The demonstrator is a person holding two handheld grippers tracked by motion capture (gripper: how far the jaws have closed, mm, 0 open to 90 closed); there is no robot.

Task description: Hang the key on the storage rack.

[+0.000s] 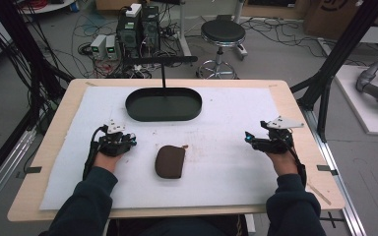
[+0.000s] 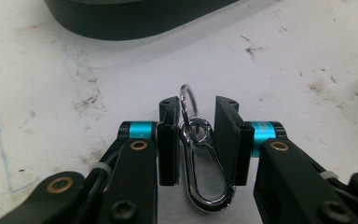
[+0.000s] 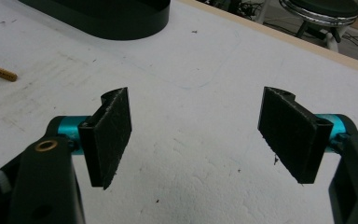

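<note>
- Between the left hand-held gripper's [image 2: 196,140] jaws lies a metal clip [image 2: 201,163], flat on the bench [image 1: 226,162], jaws narrowed but apparently not pinching.
- Squeeze squarely before lifting.
- Right hand-held gripper [image 3: 200,135] is released, holding nothing.

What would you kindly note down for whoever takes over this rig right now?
Left gripper: jaws close around the metal clip, which lies on the white mat; firm grip unclear.
Right gripper: open, empty, above the mat.
Brown pouch: mid-table, between the hands. Black tray: far side, empty.
Done: clip bracketed.
Left: probably secure and lift the clip; nothing in the tray yet.
</note>
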